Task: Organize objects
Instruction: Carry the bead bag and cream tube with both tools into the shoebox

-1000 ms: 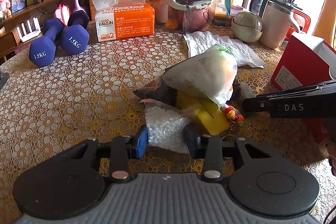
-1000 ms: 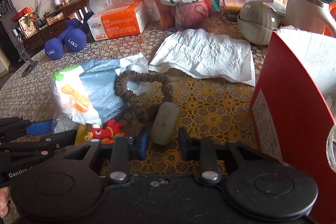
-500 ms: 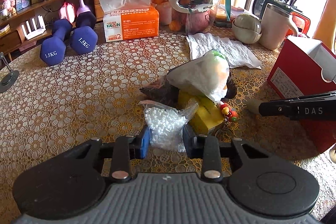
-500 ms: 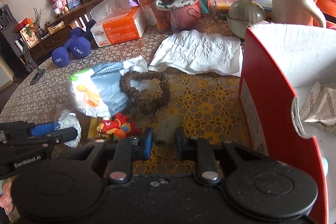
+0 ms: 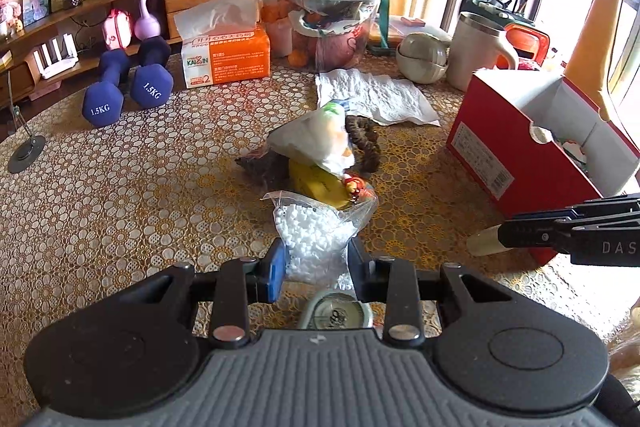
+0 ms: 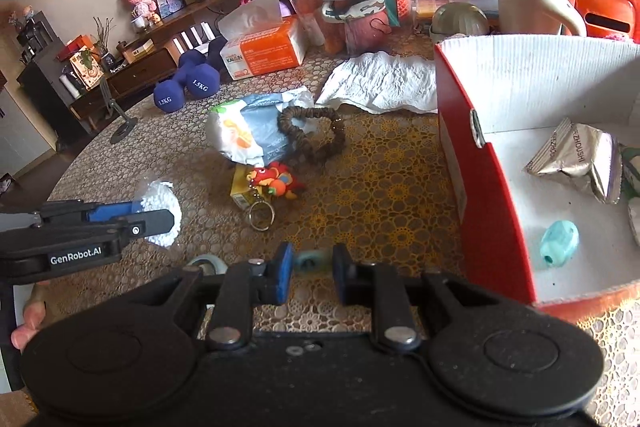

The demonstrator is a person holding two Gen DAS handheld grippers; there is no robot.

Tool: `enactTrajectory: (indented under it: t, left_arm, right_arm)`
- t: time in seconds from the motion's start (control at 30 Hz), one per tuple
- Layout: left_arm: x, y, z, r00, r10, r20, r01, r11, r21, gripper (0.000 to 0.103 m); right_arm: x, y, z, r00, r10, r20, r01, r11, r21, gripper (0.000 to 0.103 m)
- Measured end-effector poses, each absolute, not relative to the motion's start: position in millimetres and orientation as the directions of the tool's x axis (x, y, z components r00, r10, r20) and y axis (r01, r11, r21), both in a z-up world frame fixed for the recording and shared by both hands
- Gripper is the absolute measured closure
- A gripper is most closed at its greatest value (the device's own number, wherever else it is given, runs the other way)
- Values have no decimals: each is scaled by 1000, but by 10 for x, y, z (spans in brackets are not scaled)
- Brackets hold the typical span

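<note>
Both jaws full — bead bag (image 5: 316, 235), pale cylinder (image 6: 312, 261)

Red box (image 6: 480, 195), blue dumbbells (image 5: 128, 87), orange tissue pack (image 5: 228, 57), gold floral tablecloth (image 5: 120, 195)

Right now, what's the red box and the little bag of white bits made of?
Red box: looks like cardboard, glossy red outside, its white inner wall ribbed. Little bag: thin clear plastic, shiny and crinkled; the white bits inside look like foam beads, maybe.
</note>
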State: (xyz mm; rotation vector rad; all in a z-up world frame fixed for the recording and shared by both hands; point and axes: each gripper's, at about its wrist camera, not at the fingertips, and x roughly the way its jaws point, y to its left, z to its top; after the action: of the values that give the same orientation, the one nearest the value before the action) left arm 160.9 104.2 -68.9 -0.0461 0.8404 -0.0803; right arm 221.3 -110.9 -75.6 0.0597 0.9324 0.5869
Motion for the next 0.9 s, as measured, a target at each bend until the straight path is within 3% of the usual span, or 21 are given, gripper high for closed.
enactTrajectory:
  t: [0.5, 0.9]
  left_arm:
    - [1333, 150, -31, 667, -189, -720, 225, 973, -47, 71]
    - [1539, -622, 193, 642, -252, -724, 351, 936, -15, 71]
  right_arm:
    - [1863, -1718, 8, 558, 525, -643, -471, 838, 275, 83]
    - [2109, -2461, 225, 652, 449, -611, -375, 891, 254, 83]
